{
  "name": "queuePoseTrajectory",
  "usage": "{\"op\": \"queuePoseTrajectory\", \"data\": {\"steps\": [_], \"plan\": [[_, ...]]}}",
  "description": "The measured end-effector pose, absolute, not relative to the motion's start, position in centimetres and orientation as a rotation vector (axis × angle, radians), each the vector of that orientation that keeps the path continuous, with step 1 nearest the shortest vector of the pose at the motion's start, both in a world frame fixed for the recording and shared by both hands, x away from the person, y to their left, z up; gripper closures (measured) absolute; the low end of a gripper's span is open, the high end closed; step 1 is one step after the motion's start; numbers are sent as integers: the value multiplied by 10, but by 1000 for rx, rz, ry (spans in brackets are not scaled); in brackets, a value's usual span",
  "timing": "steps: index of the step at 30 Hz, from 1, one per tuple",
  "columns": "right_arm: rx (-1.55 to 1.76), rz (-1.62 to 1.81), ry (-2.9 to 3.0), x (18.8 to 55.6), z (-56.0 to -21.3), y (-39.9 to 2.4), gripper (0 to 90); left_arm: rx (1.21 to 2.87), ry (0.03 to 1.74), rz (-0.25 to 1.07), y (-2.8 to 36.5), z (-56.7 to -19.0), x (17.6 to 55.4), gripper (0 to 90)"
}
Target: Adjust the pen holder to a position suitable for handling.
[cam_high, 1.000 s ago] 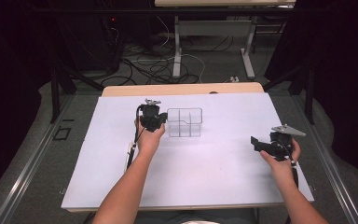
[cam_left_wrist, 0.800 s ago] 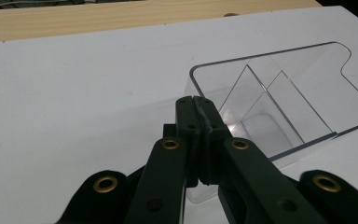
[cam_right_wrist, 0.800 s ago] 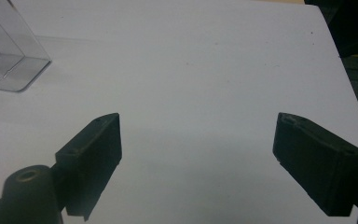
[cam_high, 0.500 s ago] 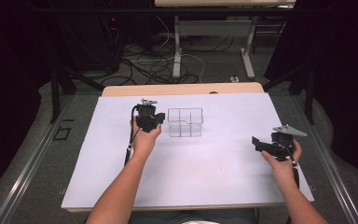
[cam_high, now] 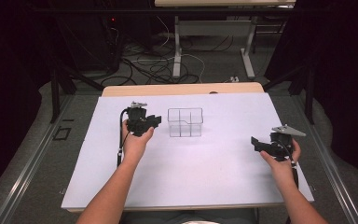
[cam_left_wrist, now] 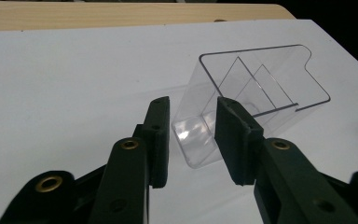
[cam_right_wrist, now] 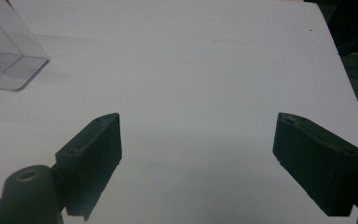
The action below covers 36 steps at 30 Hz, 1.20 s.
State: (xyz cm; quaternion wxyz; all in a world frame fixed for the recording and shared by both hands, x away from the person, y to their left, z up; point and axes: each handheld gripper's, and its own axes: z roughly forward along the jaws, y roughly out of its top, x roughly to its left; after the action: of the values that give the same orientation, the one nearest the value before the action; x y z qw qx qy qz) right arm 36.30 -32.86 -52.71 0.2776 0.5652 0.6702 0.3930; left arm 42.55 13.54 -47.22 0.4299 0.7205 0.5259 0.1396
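A clear plastic box [cam_high: 185,122] with inner dividers stands on the white table top, left of its middle. My left gripper [cam_high: 157,120] hovers just left of the box and points at it. Its jaws have just been opening, and a narrow gap now shows between them. In the left gripper view the box's near corner [cam_left_wrist: 200,135] shows beyond that gap in my left gripper [cam_left_wrist: 193,135], with neither pad touching it. My right gripper [cam_high: 254,143] is held near the table's right edge. My right gripper [cam_right_wrist: 198,154] stands wide open over bare table, with the box [cam_right_wrist: 4,51] far off.
The white sheet [cam_high: 205,172] covers the table, with a wooden strip [cam_high: 182,88] along its far edge. Behind the table the floor holds loose cables [cam_high: 154,65] and the legs of another table [cam_high: 177,46]. Metal rails run along both sides.
My left gripper has let go of the box's left wall, parted its jaws and drawn back a little to the left. The box and my right gripper have stayed put.
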Motion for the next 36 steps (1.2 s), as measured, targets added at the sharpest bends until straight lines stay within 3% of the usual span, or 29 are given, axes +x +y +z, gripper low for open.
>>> {"op": "queuePoseTrajectory", "data": {"steps": [20,36], "plan": [[1516,1060,1802,362,-527,-329,151,1809,1326,357,179,-477,391,355],[1521,1064,1805,362,-526,-328,152,1913,1396,453,202,-490,368,295]]}}
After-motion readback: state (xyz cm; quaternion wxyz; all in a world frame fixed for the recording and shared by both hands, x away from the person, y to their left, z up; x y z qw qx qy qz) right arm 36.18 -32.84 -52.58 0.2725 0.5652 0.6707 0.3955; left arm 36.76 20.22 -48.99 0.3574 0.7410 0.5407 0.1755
